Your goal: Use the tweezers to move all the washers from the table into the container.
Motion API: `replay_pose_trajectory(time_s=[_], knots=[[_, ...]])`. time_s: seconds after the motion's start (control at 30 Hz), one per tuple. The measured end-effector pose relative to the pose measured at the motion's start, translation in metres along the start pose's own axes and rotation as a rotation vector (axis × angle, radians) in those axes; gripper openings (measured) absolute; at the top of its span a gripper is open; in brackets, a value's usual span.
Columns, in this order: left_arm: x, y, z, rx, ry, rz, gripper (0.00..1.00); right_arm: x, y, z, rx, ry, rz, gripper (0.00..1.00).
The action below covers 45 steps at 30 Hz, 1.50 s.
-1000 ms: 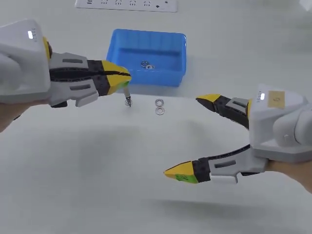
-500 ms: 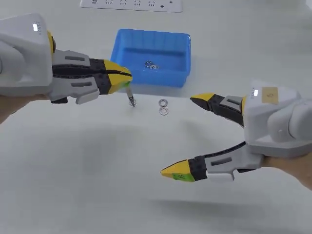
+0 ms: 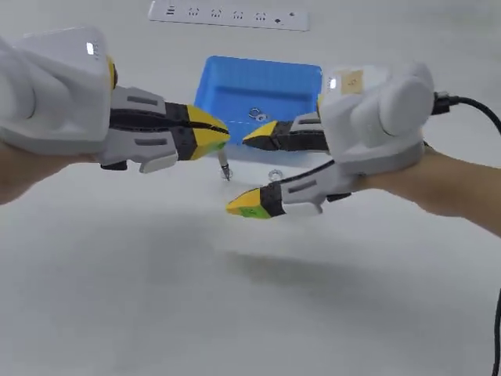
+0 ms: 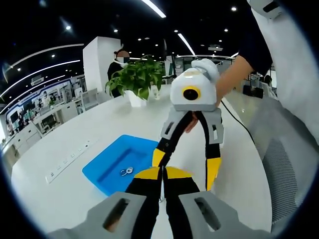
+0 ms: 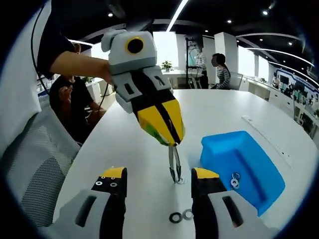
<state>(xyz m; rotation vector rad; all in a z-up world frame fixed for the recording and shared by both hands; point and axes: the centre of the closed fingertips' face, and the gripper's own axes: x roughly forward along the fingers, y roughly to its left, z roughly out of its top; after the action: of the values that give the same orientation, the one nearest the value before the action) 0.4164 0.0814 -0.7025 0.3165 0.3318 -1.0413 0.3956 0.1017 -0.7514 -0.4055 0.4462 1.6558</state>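
Note:
My left gripper [image 3: 223, 133] is shut on metal tweezers [image 3: 224, 166] that point down at the white table. In the right gripper view the tweezers [image 5: 174, 167] end at a small washer [image 5: 180, 180]; I cannot tell whether it is pinched. Two more washers [image 5: 181, 216] lie side by side nearer me. My right gripper [image 3: 249, 172] is open, one jaw on each side of the tweezers' tips, holding nothing. The blue container [image 3: 235, 82] stands just behind, with a few washers [image 3: 257, 116] inside. The left gripper view shows my shut left gripper [image 4: 162, 173] facing the open right gripper [image 4: 185, 164].
A white power strip [image 3: 227, 14] lies at the table's far edge behind the container. A cable [image 3: 470, 106] trails from the right gripper. The table in front of the grippers is bare. People and a potted plant [image 4: 137, 79] are far behind.
My right gripper has swung left and up from the front right to straddle the tweezers' tips. The left gripper holds the tweezers near the same spot by the container.

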Motion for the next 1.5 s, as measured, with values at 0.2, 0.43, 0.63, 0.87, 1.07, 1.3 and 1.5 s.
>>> replay_pose_trajectory(time_s=[0.2, 0.43, 0.63, 0.87, 1.07, 1.3, 1.5], knots=[[0.000, -0.001, 0.000, -0.002, 0.006, -0.004, 0.05, 0.015, -0.001, 0.000, -0.022, 0.034, 0.059, 0.43], [0.002, 0.000, 0.001, -0.007, 0.009, -0.005, 0.05, 0.019, -0.003, -0.007, -0.083, 0.083, 0.091, 0.31], [0.004, 0.000, 0.002, -0.009, 0.008, 0.002, 0.05, 0.020, -0.010, -0.007, -0.110, 0.084, 0.086, 0.25], [0.006, 0.001, 0.002, -0.012, 0.008, 0.010, 0.05, 0.022, -0.014, -0.008, -0.112, 0.089, 0.089, 0.23], [0.007, 0.000, 0.003, -0.005, 0.013, 0.009, 0.05, 0.023, -0.021, -0.009, -0.152, 0.096, 0.067, 0.15], [0.007, 0.000, 0.002, 0.001, 0.020, 0.007, 0.05, 0.023, -0.022, -0.009, -0.183, 0.104, 0.070, 0.11], [0.008, 0.000, 0.000, 0.001, 0.034, 0.018, 0.06, 0.024, -0.024, -0.010, -0.204, 0.100, 0.059, 0.10]])
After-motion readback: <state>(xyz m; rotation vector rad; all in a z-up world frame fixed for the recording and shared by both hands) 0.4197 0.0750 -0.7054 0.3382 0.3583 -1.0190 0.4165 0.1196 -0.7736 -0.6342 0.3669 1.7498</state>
